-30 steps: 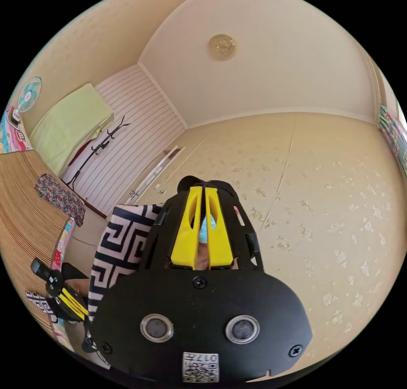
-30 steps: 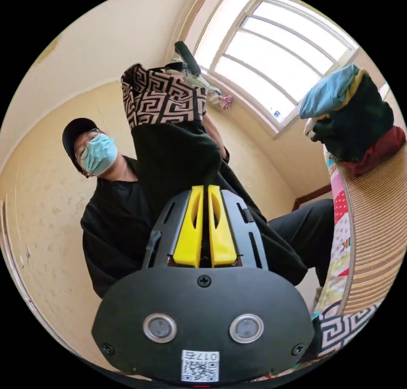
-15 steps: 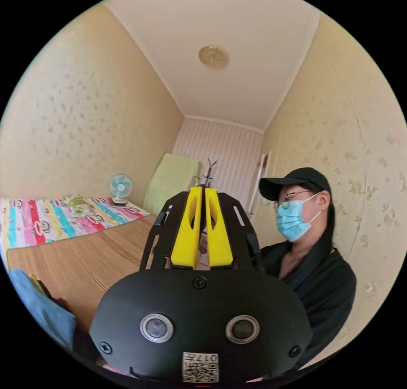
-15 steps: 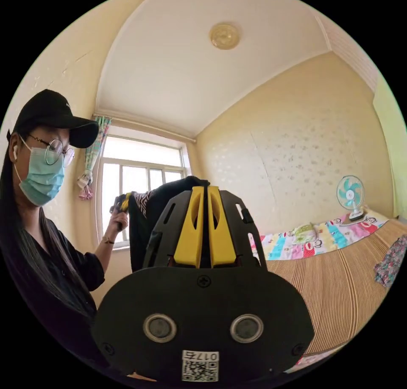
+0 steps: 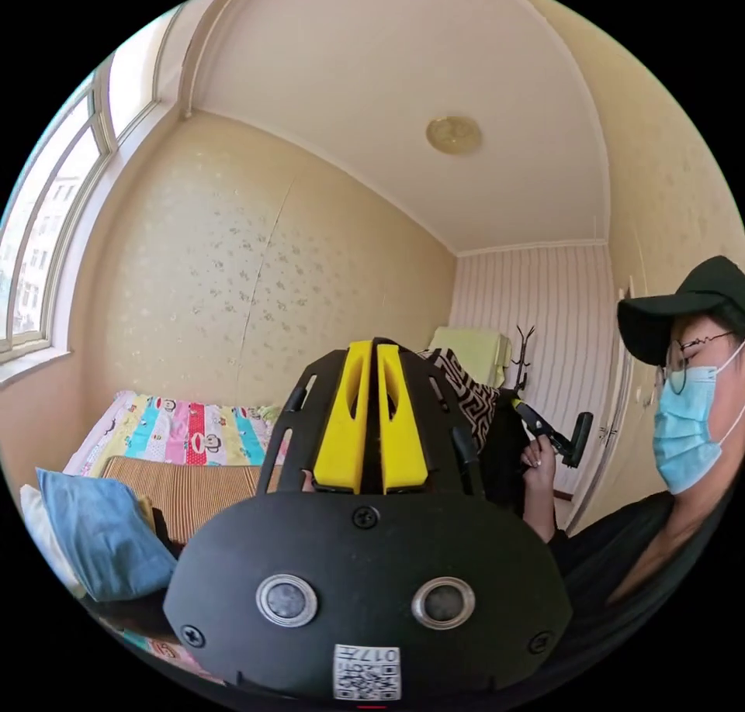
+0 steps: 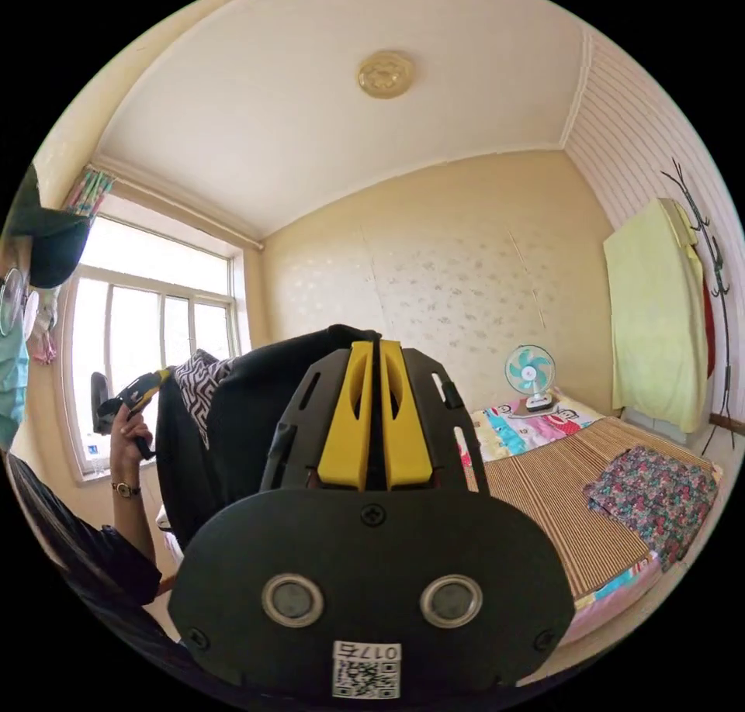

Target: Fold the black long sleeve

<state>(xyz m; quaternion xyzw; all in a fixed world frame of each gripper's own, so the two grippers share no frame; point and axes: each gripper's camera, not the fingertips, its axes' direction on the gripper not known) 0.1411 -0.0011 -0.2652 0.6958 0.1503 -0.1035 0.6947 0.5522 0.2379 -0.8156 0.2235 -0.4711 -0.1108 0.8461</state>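
Your left gripper [image 5: 372, 347] has its yellow jaws drawn together, and in the right gripper view that same tool [image 6: 128, 398] sits in your raised hand [image 6: 130, 440] with the patterned end of the black long sleeve [image 6: 256, 425] hanging from it. Your right gripper [image 6: 375, 347] also has its jaws pressed close, with black cloth bunched right at their tips; in the left gripper view that tool [image 5: 555, 433] is up in your other hand [image 5: 537, 460], the garment [image 5: 473, 402] draped just beside it. The shirt hangs in the air between your two hands, above the near edge of the bed [image 6: 566, 495]. On the striped mat near the bed's right edge lies a floral cloth [image 6: 656, 495]; a small fan [image 6: 529, 375] stands at the bed's far edge by the wall, and a blue folded piece [image 5: 97, 530] rests at its near left corner
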